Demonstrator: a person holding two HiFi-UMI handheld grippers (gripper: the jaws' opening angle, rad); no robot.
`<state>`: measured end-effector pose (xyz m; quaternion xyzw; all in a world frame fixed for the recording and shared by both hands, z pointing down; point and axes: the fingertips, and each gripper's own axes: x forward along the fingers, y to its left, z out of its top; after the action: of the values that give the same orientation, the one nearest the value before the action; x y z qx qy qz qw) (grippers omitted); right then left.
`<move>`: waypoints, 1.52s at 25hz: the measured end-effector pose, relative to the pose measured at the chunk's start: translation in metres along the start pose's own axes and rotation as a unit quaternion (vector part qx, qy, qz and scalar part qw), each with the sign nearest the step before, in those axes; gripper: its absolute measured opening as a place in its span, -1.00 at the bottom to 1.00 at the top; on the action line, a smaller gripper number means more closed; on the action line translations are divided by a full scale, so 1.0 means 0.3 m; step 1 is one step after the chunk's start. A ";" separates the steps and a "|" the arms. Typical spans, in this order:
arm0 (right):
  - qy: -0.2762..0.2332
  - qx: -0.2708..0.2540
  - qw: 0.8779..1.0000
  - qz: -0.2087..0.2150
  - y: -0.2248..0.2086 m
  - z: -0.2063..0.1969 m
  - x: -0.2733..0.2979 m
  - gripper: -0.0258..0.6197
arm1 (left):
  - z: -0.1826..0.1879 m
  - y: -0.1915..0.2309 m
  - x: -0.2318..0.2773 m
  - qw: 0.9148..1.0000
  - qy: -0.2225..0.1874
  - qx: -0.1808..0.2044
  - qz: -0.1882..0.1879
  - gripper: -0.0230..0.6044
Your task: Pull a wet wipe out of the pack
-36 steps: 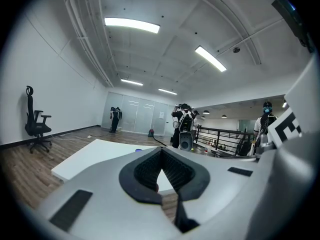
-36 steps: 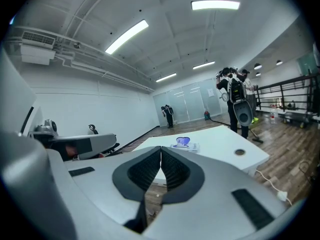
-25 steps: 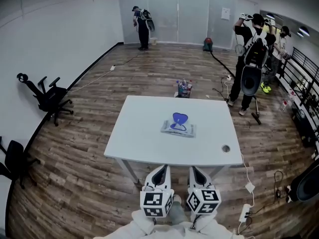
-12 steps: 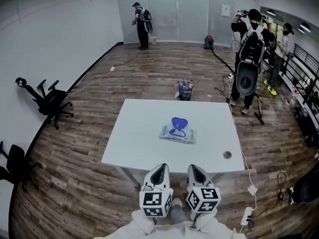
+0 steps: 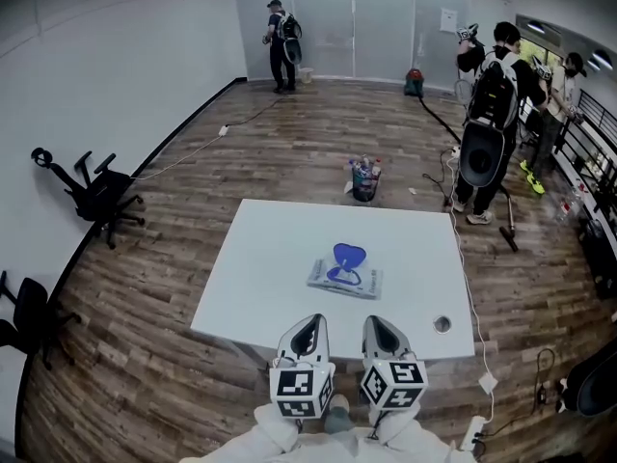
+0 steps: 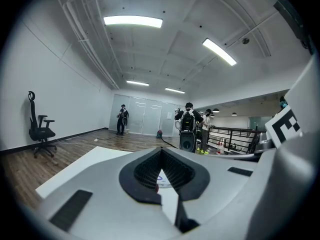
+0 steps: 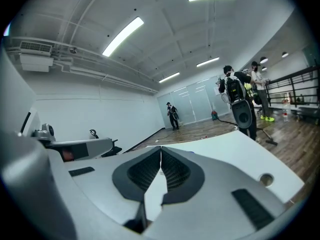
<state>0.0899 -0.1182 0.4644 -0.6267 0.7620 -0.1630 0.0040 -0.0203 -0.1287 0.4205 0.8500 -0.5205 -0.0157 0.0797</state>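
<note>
The wet wipe pack [image 5: 345,277] lies flat in the middle of the white table [image 5: 260,258], and its blue lid [image 5: 349,255] stands open. Both grippers are held side by side at the table's near edge, short of the pack and pointing toward it. My left gripper [image 5: 310,322] is shut, its jaw tips touching [image 6: 161,150] with nothing between them. My right gripper [image 5: 378,322] is shut too, its jaws meeting at the tips [image 7: 161,149] and holding nothing. Neither touches the pack.
A cable hole [image 5: 442,324] is in the table's near right corner. A bucket of bottles [image 5: 364,178] stands on the floor beyond the table. Office chairs [image 5: 96,191] are at the left. People [image 5: 492,104] stand at the far right, another [image 5: 281,32] by the back wall.
The table and pack have come nearer in the head view. Both grippers, side by side and shut throughout, now reach over the table's near edge.
</note>
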 end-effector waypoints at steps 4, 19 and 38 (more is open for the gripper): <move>0.001 -0.003 1.000 0.007 -0.034 0.032 0.068 -0.89 | 0.021 0.009 0.076 1.000 -0.005 0.001 0.006 -0.93; 0.011 -0.009 1.000 0.013 -0.151 0.110 0.268 -0.89 | 0.033 0.043 0.310 1.000 -0.001 -0.002 0.016 -0.93; 0.019 -0.009 1.000 0.023 -0.245 0.146 0.444 -0.89 | 0.020 0.086 0.508 0.999 0.006 -0.007 0.034 -0.93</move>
<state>0.1407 -0.2680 0.4679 -0.6058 0.7776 -0.1676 -0.0120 0.0260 -0.2763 0.4271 0.8315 -0.5482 -0.0113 0.0894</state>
